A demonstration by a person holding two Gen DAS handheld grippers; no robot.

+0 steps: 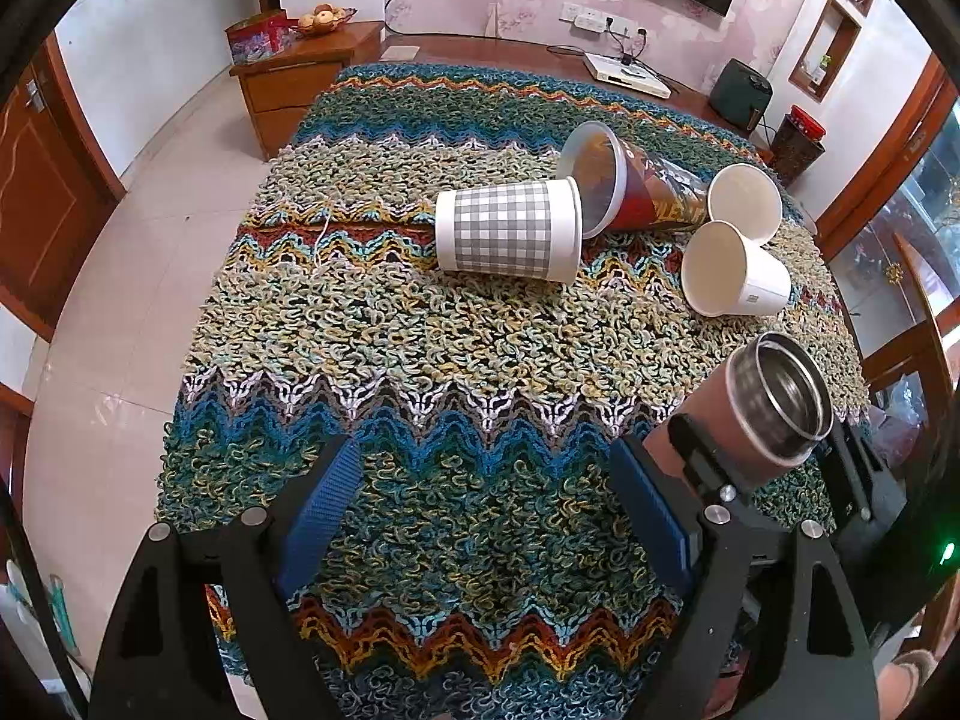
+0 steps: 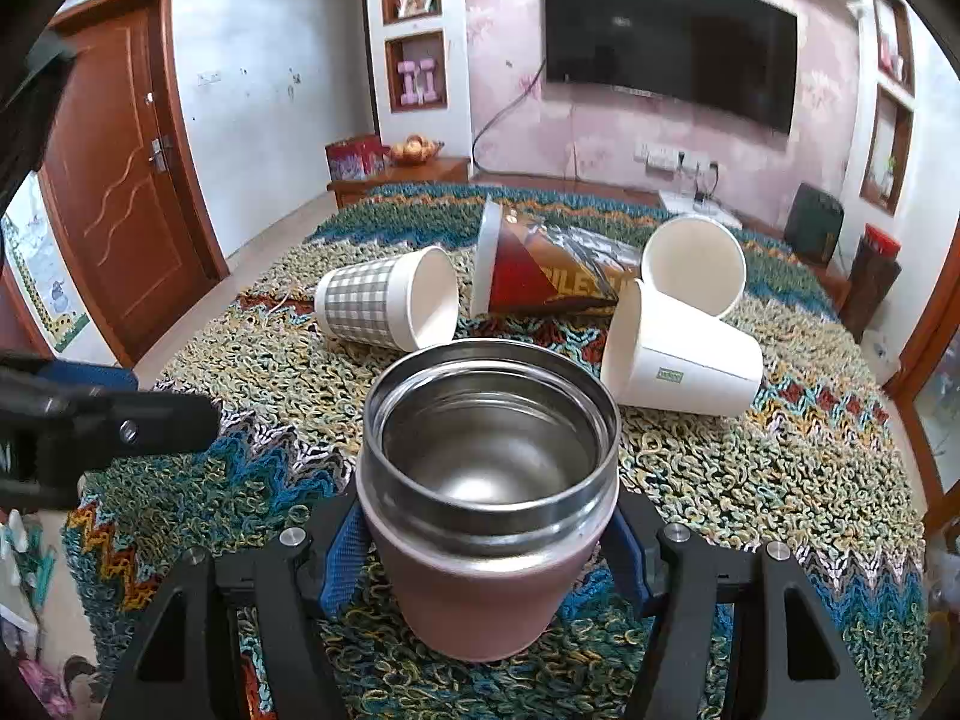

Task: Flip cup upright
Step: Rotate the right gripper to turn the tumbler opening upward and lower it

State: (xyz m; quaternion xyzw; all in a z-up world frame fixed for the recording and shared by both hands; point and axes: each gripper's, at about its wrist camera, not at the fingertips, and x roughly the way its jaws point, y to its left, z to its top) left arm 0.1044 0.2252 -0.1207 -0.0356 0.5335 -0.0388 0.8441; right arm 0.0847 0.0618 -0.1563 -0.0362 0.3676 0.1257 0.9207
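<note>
**One cup gripped, four still lying down**

One steel-lined cup [image 2: 489, 498] sits between the right gripper [image 2: 489, 546] pads, clamped on its pink lower body. Mouth faces forward and up, away from the wrist; in the left wrist view the same cup [image 1: 774, 402] reads tilted, axis leaning, not vertical yet. I can't tell if the base touches the knitted cloth [image 2: 750, 480] or hangs just above it.

Left gripper [image 1: 480, 516] is spread wide, nothing between its blue pads, hovering over the cloth to the left of the right one.

Ahead of the right gripper, all on their sides: checked paper cup [image 2: 387, 303] front-left, printed tall cup [image 2: 540, 273] straight ahead, white cup [image 2: 681, 354] just front-right, another white cup [image 2: 693, 264] behind it, touching or nearly so.

How I'd finish the step:
- Roll the wrist until the rim is level, then lower.
- The cloth is loopy and soft, so a tilted base will likely rock. Set it flat and press lightly before letting go.
- Grip is low on the body and the steel top looks heavy: rotate slowly, or it may pivot in the pads.
- Put it down short of the near white cup and leave a gap, so opening the pads doesn't nudge it.
- Open straight sideways, retreat backward along the finger axis.
</note>
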